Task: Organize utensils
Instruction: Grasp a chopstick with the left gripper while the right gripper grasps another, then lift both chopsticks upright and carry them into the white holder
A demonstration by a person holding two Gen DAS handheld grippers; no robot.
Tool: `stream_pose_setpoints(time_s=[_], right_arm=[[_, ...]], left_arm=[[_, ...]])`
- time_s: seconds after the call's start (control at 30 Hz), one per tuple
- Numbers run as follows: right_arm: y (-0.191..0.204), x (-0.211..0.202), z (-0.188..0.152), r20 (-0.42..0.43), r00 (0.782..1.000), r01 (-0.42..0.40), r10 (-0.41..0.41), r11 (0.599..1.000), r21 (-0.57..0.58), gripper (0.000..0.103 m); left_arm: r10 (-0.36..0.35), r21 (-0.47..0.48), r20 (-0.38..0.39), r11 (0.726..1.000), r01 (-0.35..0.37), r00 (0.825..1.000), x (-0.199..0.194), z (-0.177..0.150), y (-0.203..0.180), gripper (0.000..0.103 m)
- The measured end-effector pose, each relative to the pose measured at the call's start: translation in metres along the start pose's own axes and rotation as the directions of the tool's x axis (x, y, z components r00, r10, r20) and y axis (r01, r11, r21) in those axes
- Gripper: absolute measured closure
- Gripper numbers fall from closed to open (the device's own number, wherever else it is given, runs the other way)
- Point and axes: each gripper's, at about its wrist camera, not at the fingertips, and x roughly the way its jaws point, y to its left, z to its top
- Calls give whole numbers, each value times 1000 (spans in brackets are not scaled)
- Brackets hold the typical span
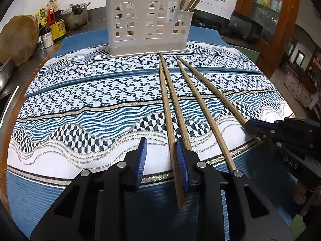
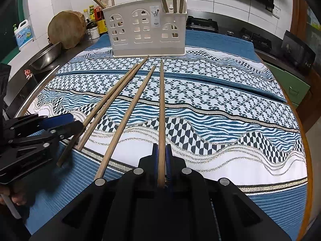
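Four wooden chopsticks lie side by side on a blue-and-white patterned mat (image 1: 80, 110), pointing toward a cream utensil holder (image 1: 148, 24) at the far side. Several chopsticks stand in the holder. My left gripper (image 1: 161, 156) is open around the near end of the leftmost chopstick (image 1: 170, 130), which rests against the right pad; the left pad stands clear of it. My right gripper (image 2: 161, 154) is shut on the rightmost chopstick (image 2: 161, 100). In the left wrist view the right gripper (image 1: 248, 127) holds that chopstick (image 1: 236, 114) at the right. The left gripper (image 2: 76, 123) shows at the left edge of the right wrist view.
The holder (image 2: 146, 26) stands on the mat's far edge. Beyond it sit sauce bottles (image 1: 54, 20), a round wooden block (image 2: 67, 29), a metal bowl (image 2: 46, 56) and a gas stove (image 2: 202, 23). A hand (image 2: 14, 196) grips the left tool.
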Motion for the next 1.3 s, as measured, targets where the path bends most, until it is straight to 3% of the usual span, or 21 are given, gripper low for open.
stream_pose_setpoints(time_s=[0.13, 0.47, 0.6, 0.7, 1.03, 1.3], right_arm=[[-1, -1, -2, 1, 1000, -3, 3, 1000, 7, 96], [-2, 0, -3, 4, 1000, -8, 8, 1000, 18, 96], [-2, 0, -2, 5, 1000, -7, 7, 1000, 15, 96], [-3, -1, -2, 10, 1000, -9, 9, 1000, 23, 96], [-7, -48, 16, 127, 992, 0, -1, 1000, 10, 96], [-6, -90, 48, 236, 972, -3, 4, 1000, -6, 96]], left_arm=[[47, 24, -4, 999, -47, 999, 5, 3, -1, 78], [38, 31, 6, 999, -39, 999, 7, 4, -8, 81], [49, 22, 9, 999, -49, 999, 10, 7, -5, 97], [37, 12, 4, 999, -37, 999, 10, 9, -1, 98], [-43, -53, 87, 997, 48, 995, -26, 23, 21, 98], [-87, -36, 171, 995, 94, 981, -61, 46, 30, 98]])
